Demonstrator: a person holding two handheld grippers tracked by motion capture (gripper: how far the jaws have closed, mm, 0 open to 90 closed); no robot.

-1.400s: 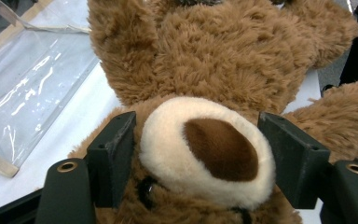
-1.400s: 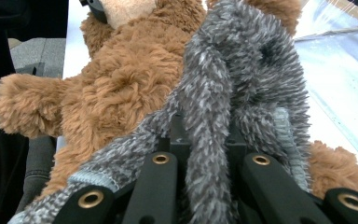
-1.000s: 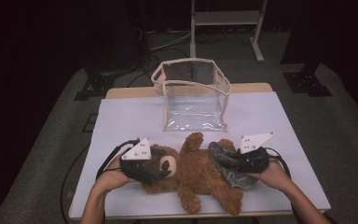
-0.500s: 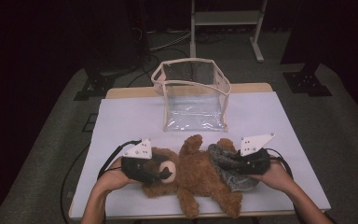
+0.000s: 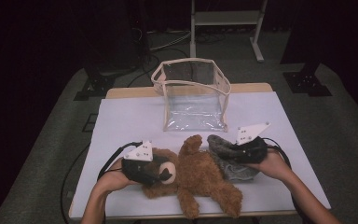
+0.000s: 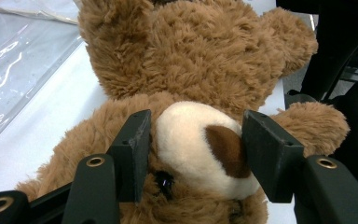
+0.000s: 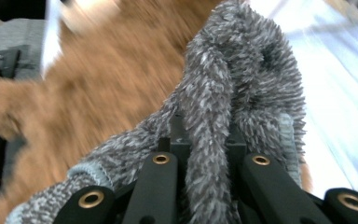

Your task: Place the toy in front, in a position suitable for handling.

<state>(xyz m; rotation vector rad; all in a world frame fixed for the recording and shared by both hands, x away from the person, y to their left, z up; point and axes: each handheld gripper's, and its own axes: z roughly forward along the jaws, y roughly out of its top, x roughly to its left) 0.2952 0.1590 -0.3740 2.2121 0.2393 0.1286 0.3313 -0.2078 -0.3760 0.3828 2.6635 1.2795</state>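
From the high view, a brown teddy bear (image 5: 198, 179) lies on its back near the front edge of the white table (image 5: 130, 116), head to the left, legs splayed toward the near right; a clear plastic pouch with cream trim (image 5: 193, 95) stands open farther back, about mid-table; the left gripper (image 5: 161, 173) sits right on the bear's face, and the right gripper (image 5: 230, 151) is at a fuzzy grey sock-like garment (image 5: 228, 161) that lies against the bear's right side; the person's hands come in from the near edge. In the left gripper view the jaws are apart and straddle the cream muzzle (image 6: 198, 147) of the bear, one pad on each side, touching the fur but not squeezing it as far as I can tell; the pouch's clear panel lies off to the far left there. In the right gripper view the jaws are pinched together on a fold of the grey garment (image 7: 233, 93), the knit bunching up between them, with the brown fur blurry behind. My take on handling: both things are light and squashy, nothing fragile, but the plush compresses a lot, so a pinch on the muzzle could slip off; a limb or an ear gives a thinner, surer hold; the sock is floppy and will drape, so grab it by a bunched fold like it's held now.
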